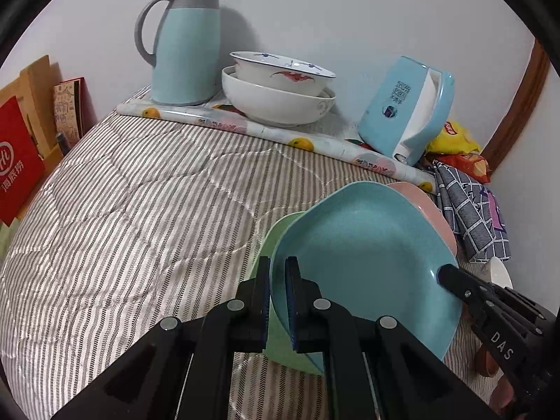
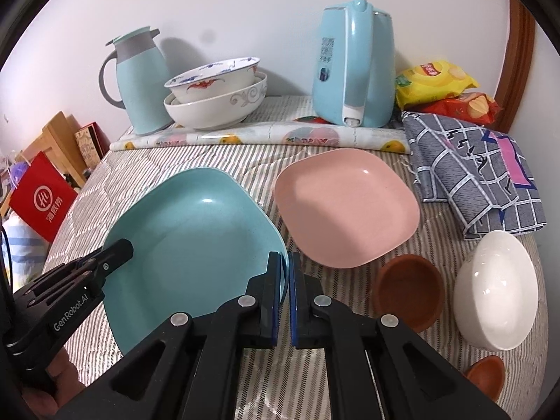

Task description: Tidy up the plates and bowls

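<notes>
With both jaws pinching the blue plate's [image 2: 196, 241] thin rims, I risk it slipping onto the pink plate [image 2: 346, 210].

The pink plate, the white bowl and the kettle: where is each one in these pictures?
pink plate [image 2: 344, 210], right wrist view, on its flat inner bottom.
white bowl [image 2: 497, 290], right wrist view, on its inside.
kettle [image 2: 350, 66], right wrist view, on its blue handle side.

three plates [image 2: 196, 241], five bowls [image 2: 497, 290], two kettles [image 2: 353, 66]
</notes>
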{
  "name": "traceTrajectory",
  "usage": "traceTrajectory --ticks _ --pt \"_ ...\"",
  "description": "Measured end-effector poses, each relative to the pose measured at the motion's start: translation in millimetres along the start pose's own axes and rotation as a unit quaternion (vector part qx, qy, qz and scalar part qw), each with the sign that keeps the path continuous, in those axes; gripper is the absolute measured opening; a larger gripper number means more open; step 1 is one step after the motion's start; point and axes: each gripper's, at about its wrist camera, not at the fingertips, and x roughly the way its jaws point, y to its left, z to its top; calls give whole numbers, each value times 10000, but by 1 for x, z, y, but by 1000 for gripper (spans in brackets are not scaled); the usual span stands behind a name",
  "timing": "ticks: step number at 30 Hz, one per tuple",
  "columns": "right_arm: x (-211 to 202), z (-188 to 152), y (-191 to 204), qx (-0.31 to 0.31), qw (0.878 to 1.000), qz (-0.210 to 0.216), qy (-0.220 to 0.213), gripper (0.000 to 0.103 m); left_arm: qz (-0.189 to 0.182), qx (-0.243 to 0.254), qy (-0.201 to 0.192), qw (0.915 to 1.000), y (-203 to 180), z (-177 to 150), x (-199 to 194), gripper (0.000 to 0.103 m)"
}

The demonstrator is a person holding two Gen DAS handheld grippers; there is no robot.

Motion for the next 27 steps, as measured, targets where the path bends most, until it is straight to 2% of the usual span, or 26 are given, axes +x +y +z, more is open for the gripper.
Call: traceTrajectory --ticks 23,27 --pt "41 7 8 -268 9989 -130 362 8 -23 -59 299 9995 11 -5 25 9" --pt "36 8 8 -307 9991 -119 277 33 -14 -87 340 9994 10 -7 25 10"
